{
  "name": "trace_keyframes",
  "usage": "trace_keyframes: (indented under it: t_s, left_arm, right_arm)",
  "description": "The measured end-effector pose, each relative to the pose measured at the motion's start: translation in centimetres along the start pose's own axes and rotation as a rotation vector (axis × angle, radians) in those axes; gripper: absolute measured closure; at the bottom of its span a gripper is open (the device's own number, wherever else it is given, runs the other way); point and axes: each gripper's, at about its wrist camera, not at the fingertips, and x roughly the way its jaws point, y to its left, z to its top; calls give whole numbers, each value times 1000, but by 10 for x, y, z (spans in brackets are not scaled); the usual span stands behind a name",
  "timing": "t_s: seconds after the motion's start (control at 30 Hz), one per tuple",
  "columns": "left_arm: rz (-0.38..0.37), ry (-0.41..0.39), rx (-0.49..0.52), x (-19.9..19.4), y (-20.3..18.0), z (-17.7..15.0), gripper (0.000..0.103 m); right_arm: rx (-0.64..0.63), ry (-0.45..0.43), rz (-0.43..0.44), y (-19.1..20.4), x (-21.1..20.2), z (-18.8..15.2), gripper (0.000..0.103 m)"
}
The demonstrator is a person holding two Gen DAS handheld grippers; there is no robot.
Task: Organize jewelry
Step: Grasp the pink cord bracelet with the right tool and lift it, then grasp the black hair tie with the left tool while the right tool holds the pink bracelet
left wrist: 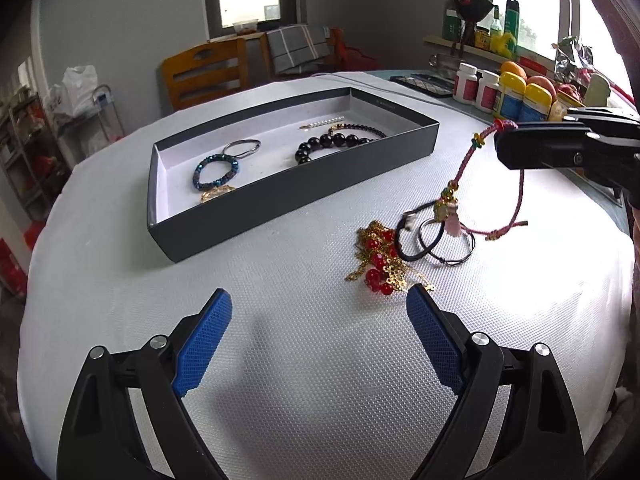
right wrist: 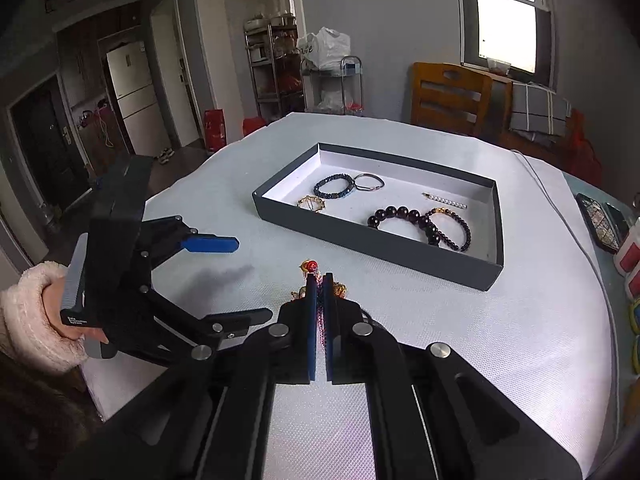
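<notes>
The right gripper [right wrist: 319,292] is clamped on a pink cord bracelet [left wrist: 464,164], lifting it above the table [left wrist: 280,360] beside the tray [left wrist: 280,196]; the left gripper [left wrist: 318,304] hovers wide open, holding nothing

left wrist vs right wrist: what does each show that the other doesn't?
Left wrist only: the pile on the table, red-bead gold chain and black cords, plus the pink cord bracelet hanging its full length from the right hand-held gripper.

Right wrist only: that gripper's pads shut on the cord, and the fridge.

Both: the tray with bracelets inside, and the open left hand-held gripper.
</notes>
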Motion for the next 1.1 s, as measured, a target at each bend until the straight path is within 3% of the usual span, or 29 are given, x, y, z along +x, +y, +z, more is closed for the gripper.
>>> trace_keyframes:
  t_s: [0.27,0.37,0.4,0.43,0.5,0.6,0.73,0.97,1.03,1.1]
  left_arm:
    - [-59,-14,38,-1,-11,6,12]
    - [-90,-23,95,1,-25,15,16]
    - [-90,-24,124,3,-31,17,25]
    - [-98,-17,152,5,-37,19,44]
    - [-140,7,184,10,-46,23,59]
    - [-148,-17,238,12,-58,24,61]
    - [-168,29,256,23,-62,27,72]
    - [-156,58,277,37,-61,29,74]
    - [-185,73,275,38,-61,29,89]
    - [-203,81,284,38,-63,29,95]
  right_arm:
    - [6,-23,-27,-4,-10,4,100]
    - [26,-19,-56,-12,-10,1,100]
    - [33,-19,-60,-15,-10,-1,100]
    - [39,-19,-63,-17,-11,-3,100]
    - [47,-16,-68,-21,-12,-7,100]
    - [60,-14,-72,-29,-15,-13,100]
    - [75,-13,-69,-35,-17,-20,100]
    - [92,-10,-59,-40,-18,-27,100]
    - [94,-11,-58,-40,-19,-28,100]
    - [95,-14,-57,-40,-19,-26,100]
